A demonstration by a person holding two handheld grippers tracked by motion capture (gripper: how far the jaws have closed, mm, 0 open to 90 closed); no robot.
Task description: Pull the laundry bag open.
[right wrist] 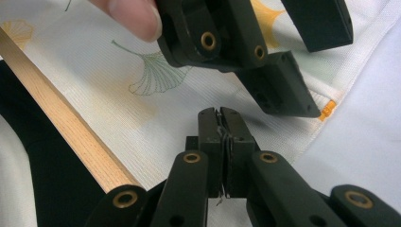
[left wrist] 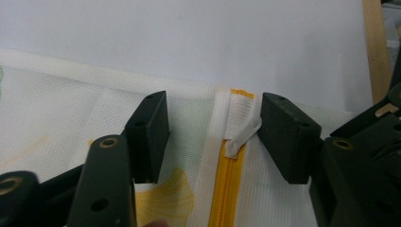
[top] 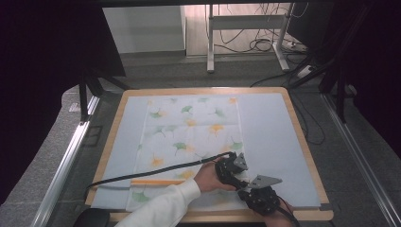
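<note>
straddling the white zipper pull [left wrist: 243, 137] at the end of the yellow zipper [left wrist: 226, 189], the left gripper [left wrist: 213, 137] has its jaws apart. the right gripper [right wrist: 222, 142] pinches the white ginkgo-print mesh bag [right wrist: 118, 94] near the table's front edge. next, the left jaws must close squarely on the pull.

White mesh bag [left wrist: 61, 118] printed with ginkgo leaves lies flat; its yellow zipper [left wrist: 226, 189] looks closed, white pull [left wrist: 242, 136] at the end.
</note>
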